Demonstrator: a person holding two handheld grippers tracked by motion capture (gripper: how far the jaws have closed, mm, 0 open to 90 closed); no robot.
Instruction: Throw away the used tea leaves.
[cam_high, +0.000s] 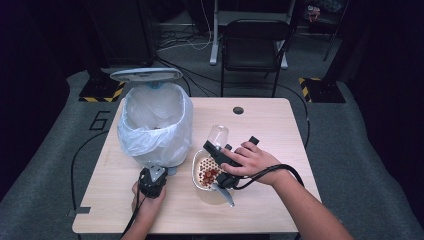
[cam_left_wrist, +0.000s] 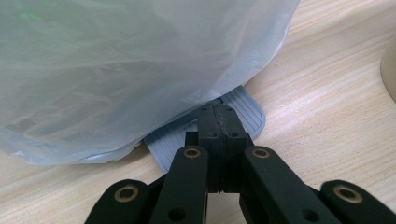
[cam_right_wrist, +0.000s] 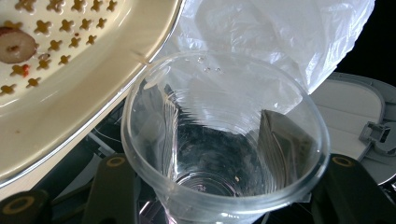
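Both grippers, left gripper (cam_high: 152, 182) & right gripper (cam_high: 225, 165), are black w/ trailing black cables. Jaw links carry brass-ringed pivot holes. Person's forearms are bare, no sleeves.

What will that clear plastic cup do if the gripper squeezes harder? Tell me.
The clear plastic cup looks thin-walled, so it would probably buckle. It appears empty, hence likely very light. Its smooth sides may slip between the right gripper jaws.

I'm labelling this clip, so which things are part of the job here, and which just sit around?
In use:
- bin, its pedal under the shut left tongs
- clear cup in the right tongs
- strainer bowl with red bits

Lying about:
- black chair
- floor cables
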